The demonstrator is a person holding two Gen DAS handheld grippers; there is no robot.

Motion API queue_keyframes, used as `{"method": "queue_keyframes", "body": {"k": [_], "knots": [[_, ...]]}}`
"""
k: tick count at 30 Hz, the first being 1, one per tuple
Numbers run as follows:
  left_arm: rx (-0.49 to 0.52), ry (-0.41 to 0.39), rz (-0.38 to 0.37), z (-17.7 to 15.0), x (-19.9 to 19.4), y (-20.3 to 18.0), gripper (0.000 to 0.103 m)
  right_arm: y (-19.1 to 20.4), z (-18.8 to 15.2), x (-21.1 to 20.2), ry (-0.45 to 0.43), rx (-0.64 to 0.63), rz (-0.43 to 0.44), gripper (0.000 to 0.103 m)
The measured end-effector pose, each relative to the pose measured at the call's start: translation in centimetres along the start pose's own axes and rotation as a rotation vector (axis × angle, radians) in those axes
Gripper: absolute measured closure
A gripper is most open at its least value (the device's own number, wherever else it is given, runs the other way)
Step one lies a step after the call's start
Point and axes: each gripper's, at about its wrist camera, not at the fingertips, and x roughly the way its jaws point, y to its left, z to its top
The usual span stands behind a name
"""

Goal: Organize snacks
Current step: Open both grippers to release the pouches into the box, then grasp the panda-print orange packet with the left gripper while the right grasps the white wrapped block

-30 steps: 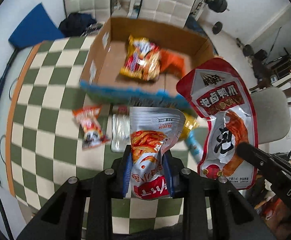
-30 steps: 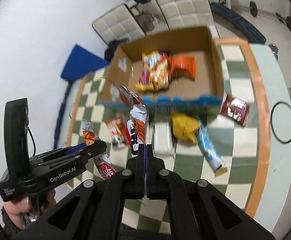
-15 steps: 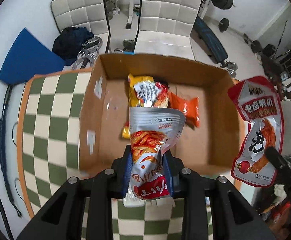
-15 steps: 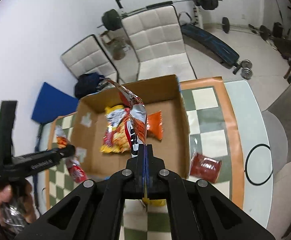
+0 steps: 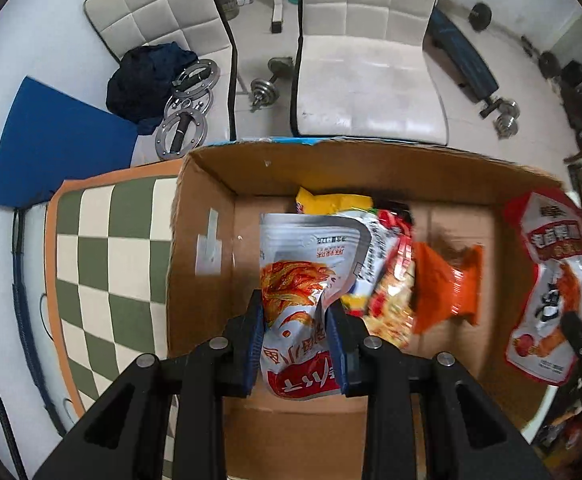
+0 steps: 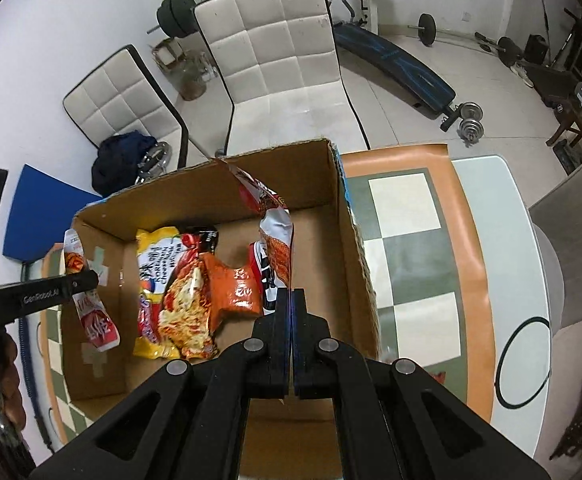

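Note:
My left gripper (image 5: 295, 322) is shut on a silver and red snack pouch (image 5: 303, 280), held over the open cardboard box (image 5: 207, 204). My right gripper (image 6: 291, 300) is shut on the edge of a larger red and white pouch (image 6: 275, 240), which hangs above the box's right half and shows in the left wrist view as a red pouch (image 5: 547, 280). On the box floor lie a yellow noodle packet (image 6: 175, 296) and an orange packet (image 6: 235, 284). The left gripper (image 6: 71, 280) with its pouch (image 6: 91, 308) shows at the left of the right wrist view.
The box (image 6: 355, 240) stands on a green and white checked table (image 6: 419, 248) with an orange border. Two white padded chairs (image 6: 283, 48) stand behind it, with a blue mat (image 5: 55, 144), dumbbells (image 6: 469, 118) and a weight bench (image 6: 395, 56) on the floor.
Both grippers have moved forward and down from over the loose snacks on the table to over the box, each still holding its pouch. The box now fills the lower views.

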Motion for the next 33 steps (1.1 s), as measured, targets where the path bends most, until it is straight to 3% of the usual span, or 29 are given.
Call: {"method": "queue_keyframes", "body": {"k": [11,15,18,19,20,21,22,23,26,29,33], "knots": [[0.05,0.064,0.047,1.9,3.0,-0.9,0.076,-0.3,0.8,2.6,0.026,0.019,-0.031,0.102],[0.044,0.077,0.05,2.6,3.2,-0.7,0.069,-0.3,1.3,3.1,0.033,0.03,-0.036,0.102],[0.015,0.086,0.016,3.1,3.0,-0.3,0.058,-0.1,1.7,3.5,0.055,0.042,-0.033,0.099],[0.005,0.082,0.009,3.2,2.8,-0.2,0.048,0.0,1.9,3.6,0.062,0.043,-0.036,0.093],[0.003,0.07,0.009,3.3,2.5,-0.2,0.037,0.0,2.0,3.6,0.066,0.046,-0.038,0.073],[0.006,0.054,0.011,3.3,2.1,-0.2,0.032,0.1,2.1,3.5,0.069,0.05,-0.04,0.057],[0.01,0.034,0.013,3.3,1.5,-0.2,0.026,0.2,2.3,3.4,0.071,0.053,-0.036,0.031],[0.013,0.025,0.013,3.3,1.3,-0.2,0.023,0.3,2.4,3.2,0.07,0.054,-0.032,0.023],[0.013,0.007,-0.009,3.0,0.3,-0.1,0.011,0.8,2.4,2.6,0.071,0.034,-0.027,0.021],[0.002,-0.009,-0.039,2.2,-0.7,0.1,0.006,1.5,2.2,2.0,0.09,0.01,-0.012,0.011],[-0.016,-0.038,-0.076,0.7,-2.2,0.2,0.001,2.8,1.5,1.2,0.106,-0.046,-0.01,0.008]]}}
